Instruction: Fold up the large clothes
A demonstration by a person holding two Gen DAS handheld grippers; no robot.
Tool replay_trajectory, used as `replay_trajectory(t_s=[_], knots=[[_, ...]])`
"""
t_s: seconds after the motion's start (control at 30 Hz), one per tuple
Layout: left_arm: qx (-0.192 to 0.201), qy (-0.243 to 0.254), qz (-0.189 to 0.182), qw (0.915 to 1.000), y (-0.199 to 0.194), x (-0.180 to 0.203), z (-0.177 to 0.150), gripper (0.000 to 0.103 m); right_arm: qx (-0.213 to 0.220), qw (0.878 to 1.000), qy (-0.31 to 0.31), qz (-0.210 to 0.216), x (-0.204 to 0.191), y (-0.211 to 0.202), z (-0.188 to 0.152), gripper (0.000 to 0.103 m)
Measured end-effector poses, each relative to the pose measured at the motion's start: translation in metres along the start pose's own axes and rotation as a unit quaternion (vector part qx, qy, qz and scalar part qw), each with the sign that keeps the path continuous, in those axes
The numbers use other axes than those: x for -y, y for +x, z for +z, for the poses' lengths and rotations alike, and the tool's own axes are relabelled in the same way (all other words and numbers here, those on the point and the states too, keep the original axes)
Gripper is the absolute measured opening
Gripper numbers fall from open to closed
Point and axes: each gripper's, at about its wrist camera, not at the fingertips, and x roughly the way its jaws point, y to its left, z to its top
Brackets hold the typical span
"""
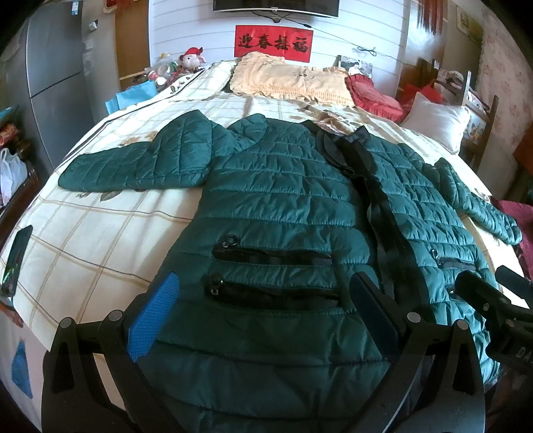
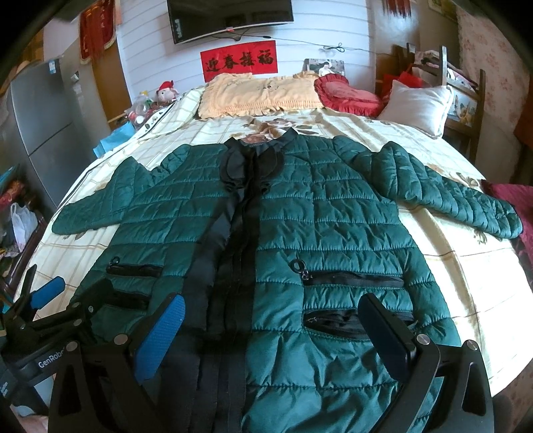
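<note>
One green jacket (image 2: 333, 226) lies flat, collar toward the pillows (image 2: 260, 93).

A home bedroom. A bed (image 2: 449, 266) with checked floral bedding fills it, pillows (image 2: 260, 95) at the far end (one red). A television (image 2: 230, 20) hangs above.

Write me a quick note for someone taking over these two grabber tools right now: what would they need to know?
Left gripper: open, holding nothing, above the jacket's hem.
Right gripper: open, holding nothing, above the hem on the other side of the front.
Jacket: green quilted, spread flat and face up on the bed, both sleeves out to the sides.
Done: laid out only; no fold visible.
Left: fold sleeves in, then the body.
</note>
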Motion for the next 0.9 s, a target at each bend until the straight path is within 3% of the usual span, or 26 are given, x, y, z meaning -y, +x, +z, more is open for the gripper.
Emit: replay_trajectory(t_s=[0.7,0.9], knots=[[0.000,0.001,0.002,1.0000,0.002,-0.003,-0.001,0.102,-0.002,1.000,0.000,0.006,-0.001,0.007,0.007,0.103],[0.004,-0.002,0.011,0.9999,0.010,-0.011,0.022,0.102,0.004,1.000,-0.005,0.011,-0.004,0.013,0.027,0.103]])
